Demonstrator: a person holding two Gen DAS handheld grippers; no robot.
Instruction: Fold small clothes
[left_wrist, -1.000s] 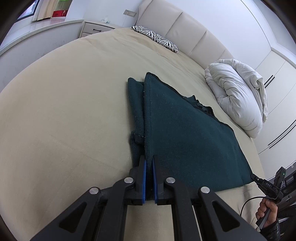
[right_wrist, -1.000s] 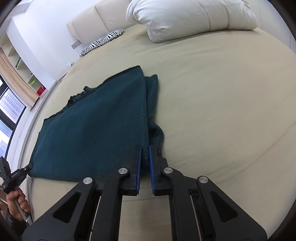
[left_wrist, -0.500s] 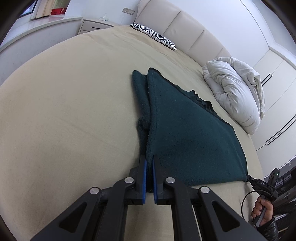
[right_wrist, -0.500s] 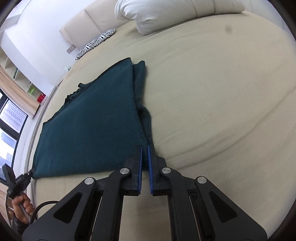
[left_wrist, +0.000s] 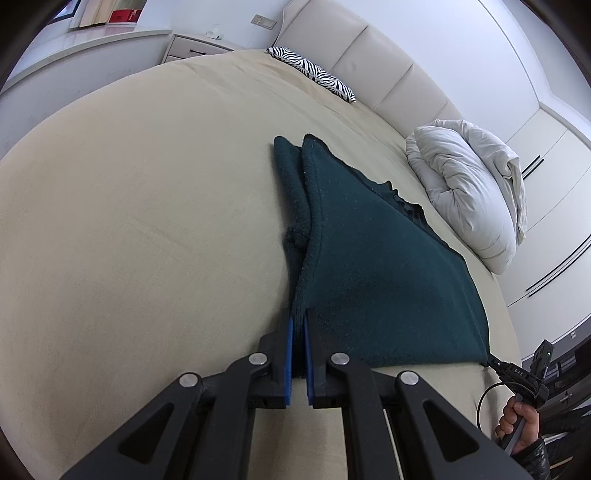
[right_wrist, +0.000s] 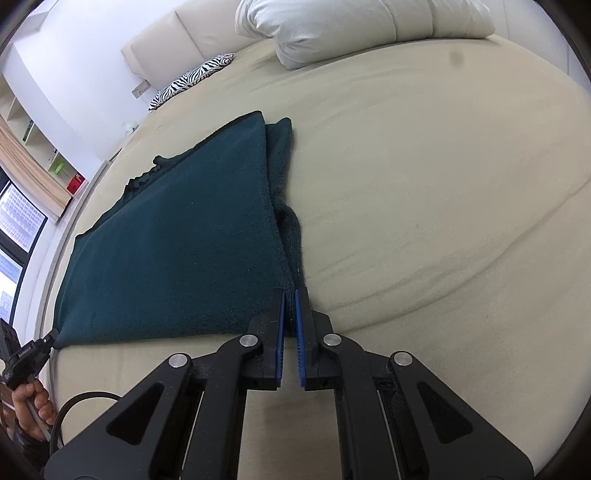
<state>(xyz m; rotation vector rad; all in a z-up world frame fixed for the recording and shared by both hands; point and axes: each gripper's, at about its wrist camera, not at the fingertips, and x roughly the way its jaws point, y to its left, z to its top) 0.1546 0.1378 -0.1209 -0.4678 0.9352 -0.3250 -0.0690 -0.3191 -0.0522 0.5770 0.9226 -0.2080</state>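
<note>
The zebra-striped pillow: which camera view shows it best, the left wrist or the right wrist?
The left wrist view. There the zebra-striped pillow lies in full length against the headboard, with sharp stripes. In the right wrist view the same pillow is smaller, more slanted, near the picture's upper left.

A beige bed sheet (left_wrist: 147, 206) is covering the mattress, with a padded cream headboard (left_wrist: 373, 62) curving behind it. A zebra-print pillow (left_wrist: 314, 75) is lying by the headboard, a bunched white duvet (left_wrist: 469, 184) is sitting at the edge, and a bedside drawer unit (left_wrist: 192, 48) is standing beyond
</note>
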